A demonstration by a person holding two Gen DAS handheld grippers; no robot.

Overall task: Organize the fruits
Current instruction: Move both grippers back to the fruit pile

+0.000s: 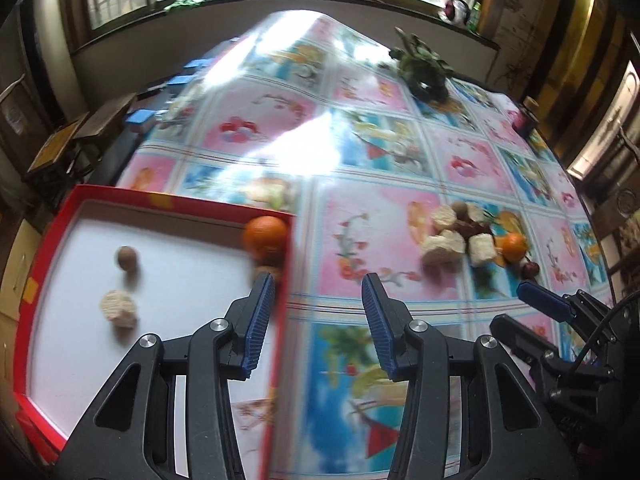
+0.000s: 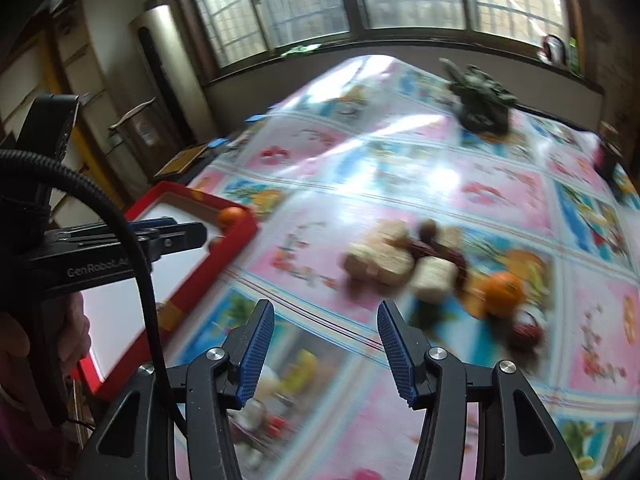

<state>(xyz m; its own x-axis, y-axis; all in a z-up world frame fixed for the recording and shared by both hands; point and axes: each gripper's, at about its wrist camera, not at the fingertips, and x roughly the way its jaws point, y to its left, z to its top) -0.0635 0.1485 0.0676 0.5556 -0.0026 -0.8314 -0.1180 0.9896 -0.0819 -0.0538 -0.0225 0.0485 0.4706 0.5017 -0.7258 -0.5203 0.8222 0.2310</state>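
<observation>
Fruits lie split between the red tray (image 1: pixel 24 304), holding an orange (image 1: pixel 266 234), and a worktop (image 1: pixel 360 184) pile (image 2: pixel 420 264), while the left tool (image 1: pixel 316 320) and right tool (image 2: pixel 326 344) gape wide, both empty.

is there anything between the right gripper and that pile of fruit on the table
Nothing visible does. The right gripper is open and empty, and only bare tablecloth lies between its fingertips and the fruit pile. The orange sits at the pile's right edge, equally unobstructed.
</observation>
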